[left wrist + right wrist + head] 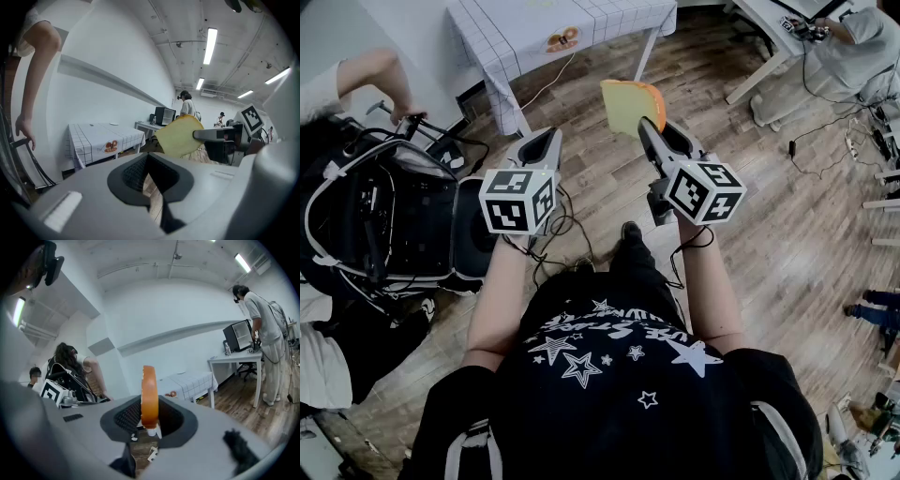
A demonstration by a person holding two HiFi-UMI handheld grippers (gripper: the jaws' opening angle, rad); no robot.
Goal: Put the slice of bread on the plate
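Observation:
A slice of bread (630, 103) with an orange-brown crust stands on edge between the jaws of my right gripper (649, 127), held up in the air. In the right gripper view the slice (149, 394) shows edge-on, pinched by the right gripper (149, 420). My left gripper (546, 139) is level beside it, jaws together with nothing in them. From the left gripper (154, 180) view the bread (180, 136) shows flat-on. Ahead is a table (525, 37) with a checked white cloth. A small pale plate (114, 123) lies on its far part.
An orange print (562, 39) marks the cloth's overhang. At the left a person's arm (366, 75) reaches to a black bag with gear (384, 216). Cables (567, 220) trail over the wooden floor. White desks (769, 37) and people stand at the right.

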